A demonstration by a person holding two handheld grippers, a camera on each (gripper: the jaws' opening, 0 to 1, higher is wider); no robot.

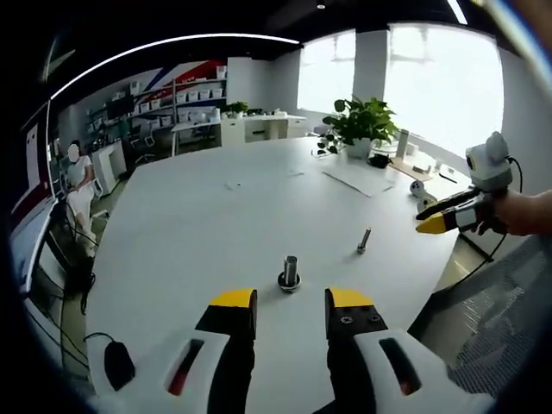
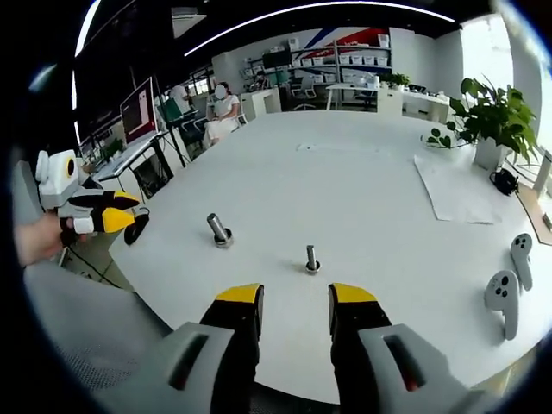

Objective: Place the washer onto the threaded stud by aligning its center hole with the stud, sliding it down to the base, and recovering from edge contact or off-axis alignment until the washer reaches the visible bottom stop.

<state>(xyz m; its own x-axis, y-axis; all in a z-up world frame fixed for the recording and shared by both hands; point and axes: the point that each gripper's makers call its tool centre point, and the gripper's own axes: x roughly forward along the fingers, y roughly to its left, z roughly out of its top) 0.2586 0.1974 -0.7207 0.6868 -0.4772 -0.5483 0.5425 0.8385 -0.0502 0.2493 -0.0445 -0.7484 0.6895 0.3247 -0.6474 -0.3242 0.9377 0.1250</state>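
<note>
While the left gripper (image 1: pixel 291 310) hangs low over the near edge of the white table (image 1: pixel 216 216), its yellow-tipped jaws stand spread with nothing between them. Just beyond the gap, slightly left of its middle, a thick stud (image 1: pixel 290 270) stands upright on a dark round base; whether a washer lies around it I cannot tell. Farther right a thin bolt (image 1: pixel 364 240) stands alone, leaning a little, well apart from the stud. Bare tabletop spreads wide to the left and far side. At the right edge the right gripper (image 1: pixel 440 216) comes in held by a hand (image 1: pixel 522 211), off the table's rim, its jaws looking nearly together. A plant (image 1: pixel 362 121) and a sheet of paper (image 1: pixel 358 178) lie far right.

In the right gripper view, that gripper's (image 2: pixel 295 306) jaws are likewise spread and empty, above the table's (image 2: pixel 345 172) near edge. The bolt (image 2: pixel 311 258) stands just beyond the gap, near its middle, long axis upright. The stud (image 2: pixel 218 229) is farther left, leaning left in this view, on its dark base. Open white surface lies between and past them. The left gripper (image 2: pixel 121 216) shows at the left edge, off the table. Two grey controllers (image 2: pixel 509 276) lie near right; the paper (image 2: pixel 457 190) and plant (image 2: pixel 492 112) lie far right. A seated person (image 2: pixel 220 112) is beyond the far left edge.
</note>
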